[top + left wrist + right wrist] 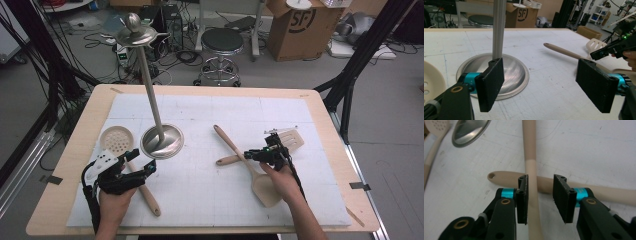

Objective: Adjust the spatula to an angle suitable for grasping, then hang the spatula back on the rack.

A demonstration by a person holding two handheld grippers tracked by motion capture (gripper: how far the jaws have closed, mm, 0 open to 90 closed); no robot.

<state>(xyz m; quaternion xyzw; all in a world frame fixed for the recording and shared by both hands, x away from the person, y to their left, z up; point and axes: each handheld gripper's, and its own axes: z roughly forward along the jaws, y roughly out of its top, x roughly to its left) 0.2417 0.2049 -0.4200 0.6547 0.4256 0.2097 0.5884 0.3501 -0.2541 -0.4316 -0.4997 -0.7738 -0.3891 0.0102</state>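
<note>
We see the right gripper [540, 200] part-open astride the top spatula's handle [531, 177], ungripped; the left gripper [541, 86] wide open, empty. All three utensils lie on the tabletop [210, 200]; the stand [150, 90] is bare.

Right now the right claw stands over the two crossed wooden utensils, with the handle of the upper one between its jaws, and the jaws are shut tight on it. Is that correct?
Not fully. The right claw does stand over the two crossed utensils, and the upper handle runs between its jaws. But the jaws are open: the right gripper view shows a gap beside the handle, which lies against one pad only.
</note>
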